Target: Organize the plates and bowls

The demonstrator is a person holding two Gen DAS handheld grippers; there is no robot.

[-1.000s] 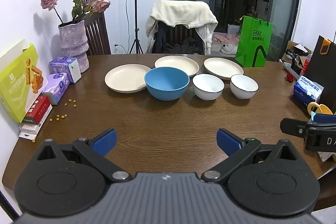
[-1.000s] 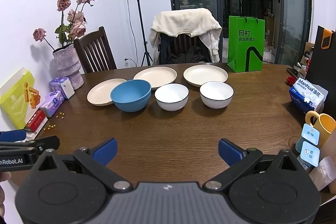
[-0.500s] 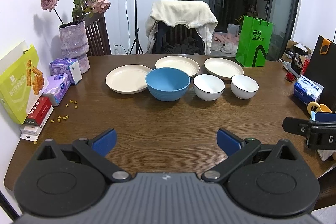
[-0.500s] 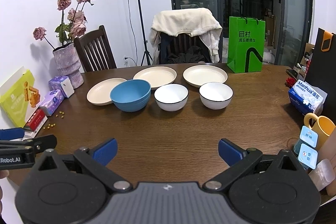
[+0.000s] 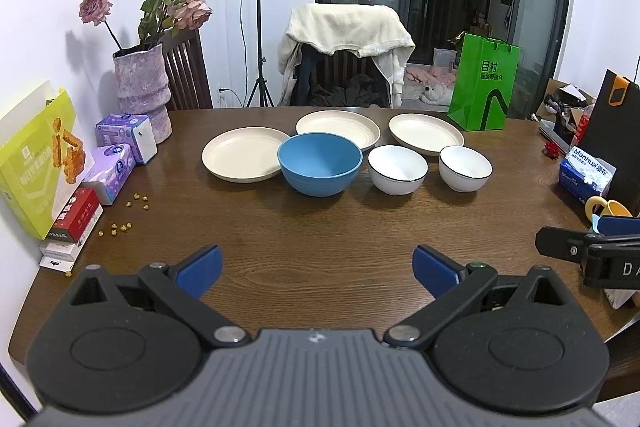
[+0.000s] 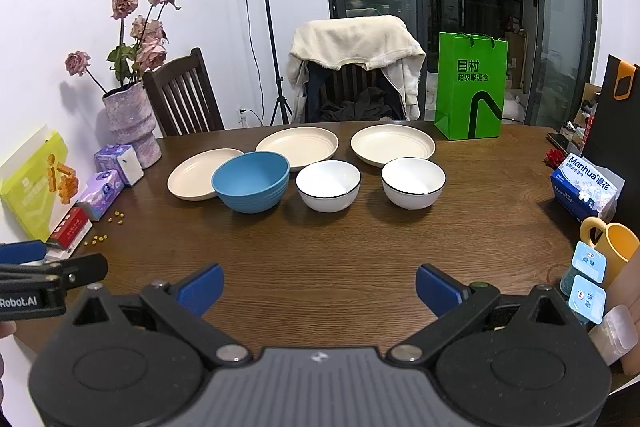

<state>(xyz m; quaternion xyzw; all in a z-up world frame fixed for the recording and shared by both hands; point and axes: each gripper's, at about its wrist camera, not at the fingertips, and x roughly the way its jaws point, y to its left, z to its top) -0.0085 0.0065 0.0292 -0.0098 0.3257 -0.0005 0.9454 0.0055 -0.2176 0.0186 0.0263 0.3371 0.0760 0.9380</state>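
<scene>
We hold the left gripper (image 5: 316, 269) and right gripper (image 6: 318, 287) spread wide, empty, above the wood-grain table (image 5: 320, 239). At twelve o'clock sit three round cream plates (image 5: 242, 159), a ribbed blue bowl (image 5: 320, 169) and two glossy white bowls (image 5: 397, 169), all mouth-up.

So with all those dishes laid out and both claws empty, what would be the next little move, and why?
Probably reach the right gripper forward to the right white bowl. Both grippers are open, hold nothing, and sit well short of the dishes; that bowl stands apart beside the other white bowl, so nesting them seems an easy start.
</scene>
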